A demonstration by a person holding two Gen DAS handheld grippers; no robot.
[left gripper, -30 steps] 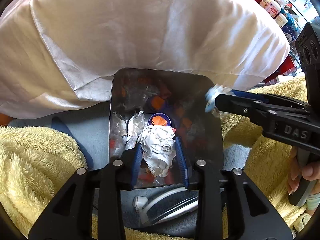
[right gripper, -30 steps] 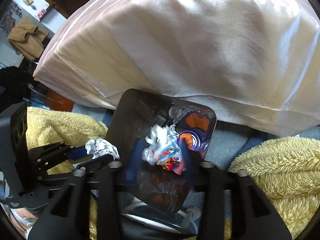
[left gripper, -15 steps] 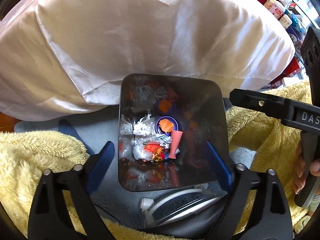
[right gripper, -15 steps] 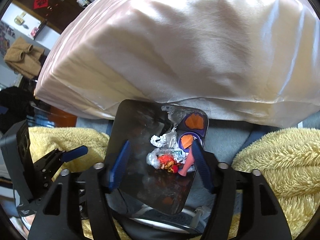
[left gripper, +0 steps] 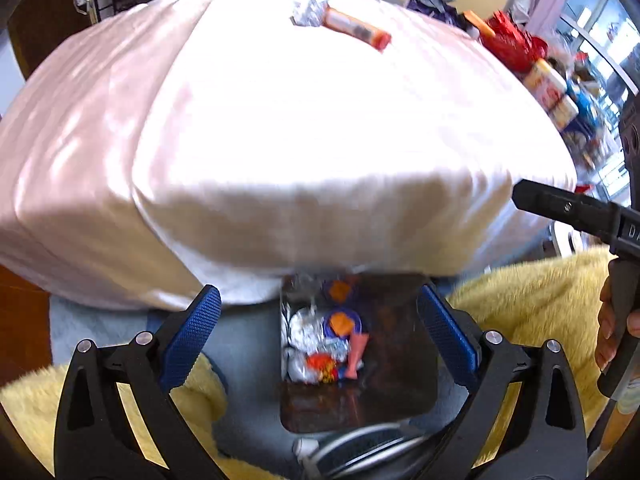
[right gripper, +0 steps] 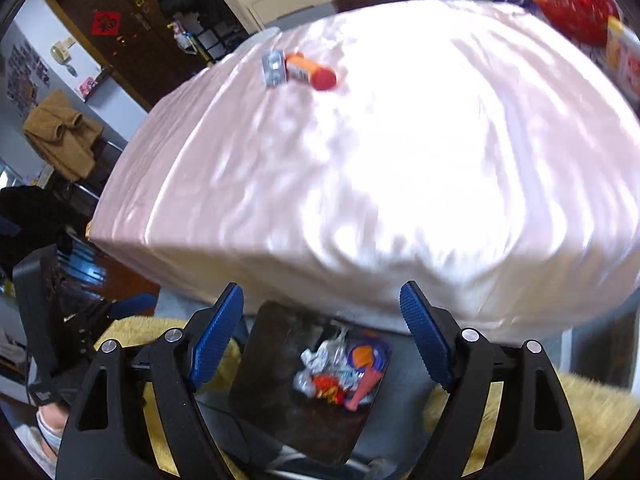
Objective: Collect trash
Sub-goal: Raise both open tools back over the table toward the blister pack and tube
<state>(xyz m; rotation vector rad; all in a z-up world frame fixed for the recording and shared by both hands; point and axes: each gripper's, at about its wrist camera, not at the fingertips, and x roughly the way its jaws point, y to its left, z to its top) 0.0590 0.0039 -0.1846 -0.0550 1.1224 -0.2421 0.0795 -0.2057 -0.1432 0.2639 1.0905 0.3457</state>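
A metal bin (left gripper: 396, 396) stands on the floor below the table edge, holding crumpled foil, wrappers and a pink piece (left gripper: 322, 344); it also shows in the right wrist view (right gripper: 276, 400). My left gripper (left gripper: 320, 332) is open and empty above the bin. My right gripper (right gripper: 320, 336) is open and empty above it too. On the pale pink tablecloth (left gripper: 280, 120) lie an orange wrapper (left gripper: 356, 32) and a silver foil wrapper (left gripper: 306, 12) at the far side; the right wrist view shows the orange wrapper (right gripper: 308, 70) and the foil wrapper (right gripper: 274, 68).
A yellow fluffy blanket (left gripper: 532, 312) lies on both sides of the bin. A white headset (left gripper: 360, 448) lies near the bin's front. Red bags and bottles (left gripper: 548, 80) crowd the right. A dark door (right gripper: 112, 28) and cabinets stand behind the table.
Both grippers let go of their crumpled trash into the bin, opened wide, and rose back, so the tabletop and its far wrappers have come into view.
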